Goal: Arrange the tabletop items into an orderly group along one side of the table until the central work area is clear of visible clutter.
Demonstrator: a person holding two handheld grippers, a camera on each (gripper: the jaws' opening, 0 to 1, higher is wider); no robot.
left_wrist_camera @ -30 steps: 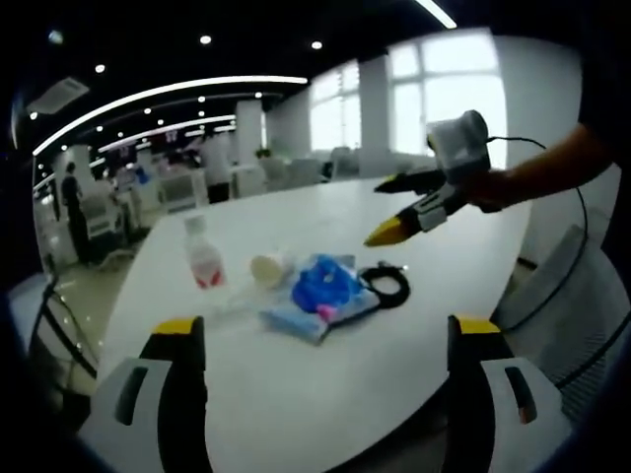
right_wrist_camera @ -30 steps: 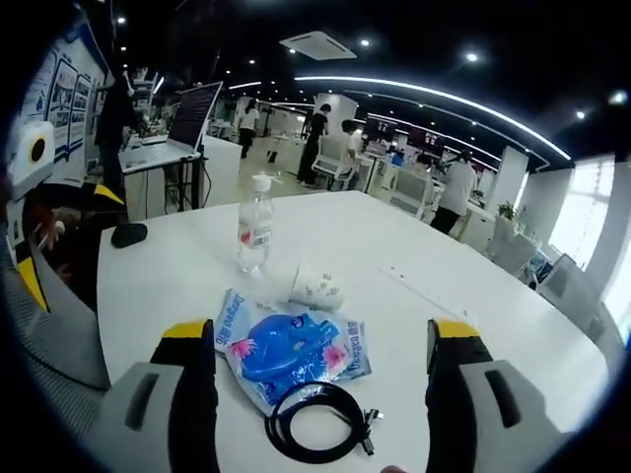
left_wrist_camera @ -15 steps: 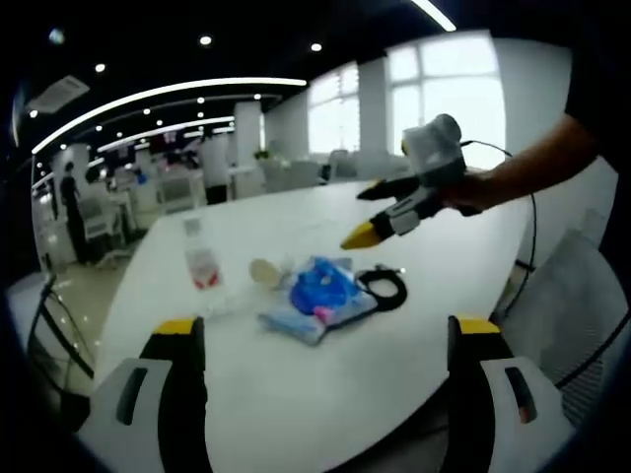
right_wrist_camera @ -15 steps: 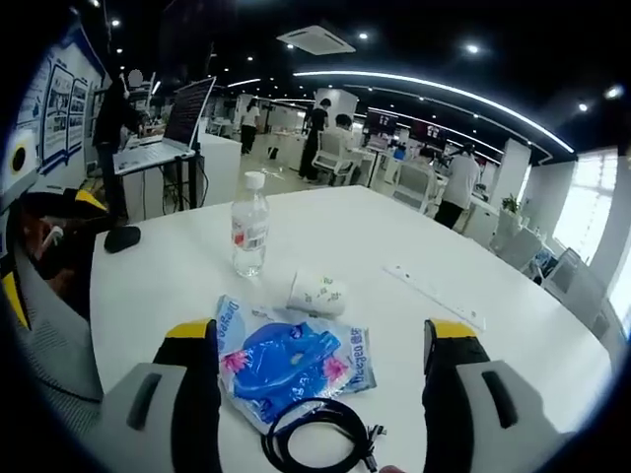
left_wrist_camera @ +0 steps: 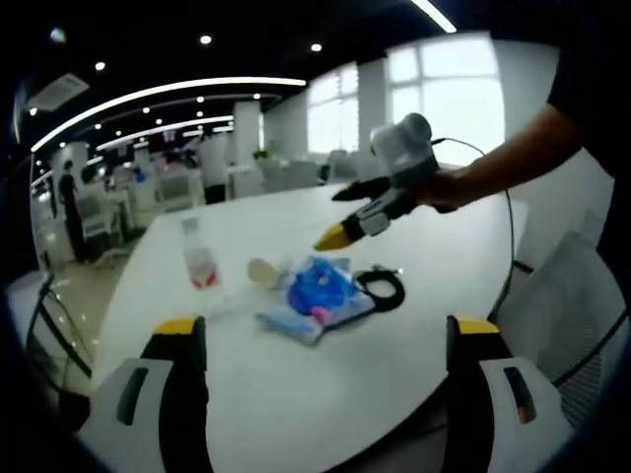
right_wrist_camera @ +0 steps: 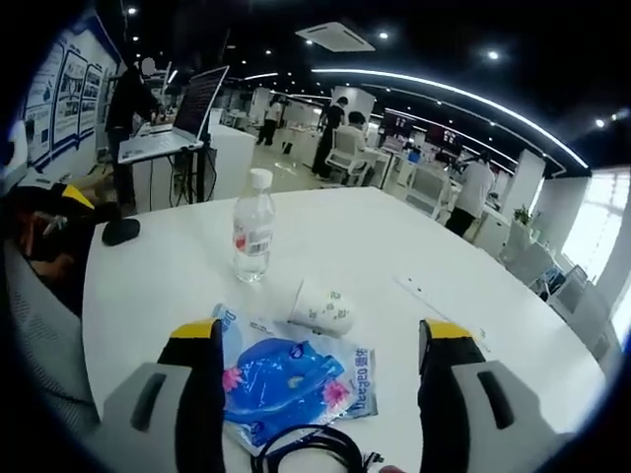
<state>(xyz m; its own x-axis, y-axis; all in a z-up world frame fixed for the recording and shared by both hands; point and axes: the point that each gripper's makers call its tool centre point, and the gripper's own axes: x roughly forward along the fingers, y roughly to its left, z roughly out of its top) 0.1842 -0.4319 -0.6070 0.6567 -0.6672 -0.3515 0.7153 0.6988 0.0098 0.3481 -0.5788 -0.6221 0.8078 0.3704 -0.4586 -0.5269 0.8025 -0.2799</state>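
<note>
Right gripper view: the right tool (right_wrist_camera: pixel 311 340), jaws wide and empty, hangs above a blue packet (right_wrist_camera: pixel 286 379) on the white worktop (right_wrist_camera: pixel 177 271), cable (right_wrist_camera: pixel 311 448) nearest, cup (right_wrist_camera: pixel 322 307) and bottle (right_wrist_camera: pixel 252 236) beyond. The left tool (left_wrist_camera: pixel 325 335) is wide, empty.

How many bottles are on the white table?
1. The water bottle stands upright on the white table, beyond the tipped paper cup and the blue packet. Nothing seems hidden.

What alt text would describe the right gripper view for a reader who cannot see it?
The right gripper, jaws open, hovers over a blue packet on a white table, with a black cable nearest. Beyond lie a tipped paper cup and an upright water bottle.
</note>
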